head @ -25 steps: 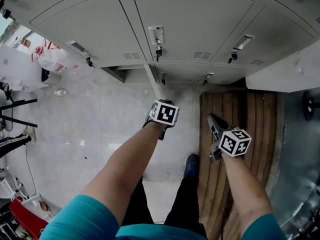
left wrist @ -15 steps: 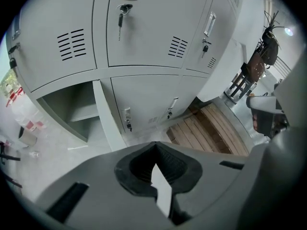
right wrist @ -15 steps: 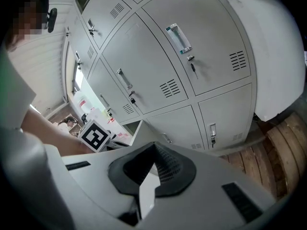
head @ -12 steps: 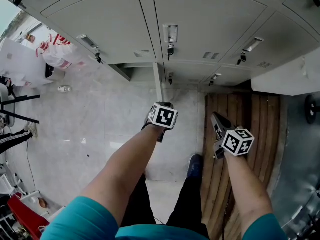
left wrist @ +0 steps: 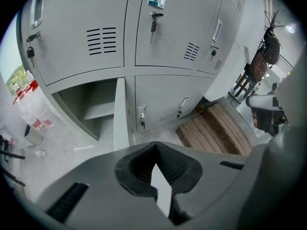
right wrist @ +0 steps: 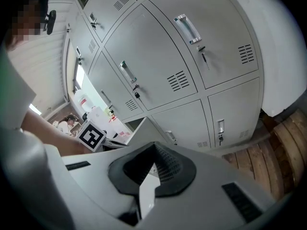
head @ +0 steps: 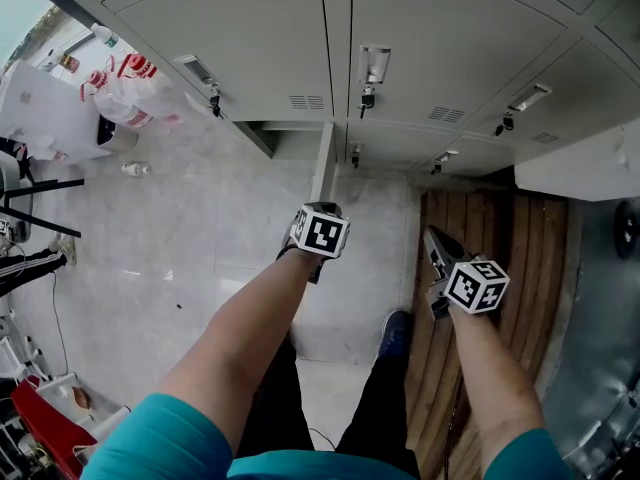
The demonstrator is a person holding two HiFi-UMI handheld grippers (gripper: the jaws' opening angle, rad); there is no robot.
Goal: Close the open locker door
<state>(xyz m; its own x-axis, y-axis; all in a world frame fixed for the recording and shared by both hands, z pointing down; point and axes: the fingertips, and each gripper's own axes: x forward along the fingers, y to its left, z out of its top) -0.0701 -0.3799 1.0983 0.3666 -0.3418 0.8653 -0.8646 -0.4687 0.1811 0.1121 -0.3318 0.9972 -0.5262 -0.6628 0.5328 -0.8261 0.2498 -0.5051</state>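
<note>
Grey sheet-metal lockers (head: 420, 28) with louvred vents stand on a pale, glossy stone floor (head: 180, 248), with slatted wooden boards (head: 500, 238) at the right. The bottom-row locker door (head: 322, 163) juts out edge-on ahead of the left claw (head: 318, 230). It and the right claw (head: 433, 238) are closed and empty.

Matt-ptd metal lockers (head: 430, 28), glossy stone floor (head: 200, 238), rough wood planks (head: 520, 238).
</note>
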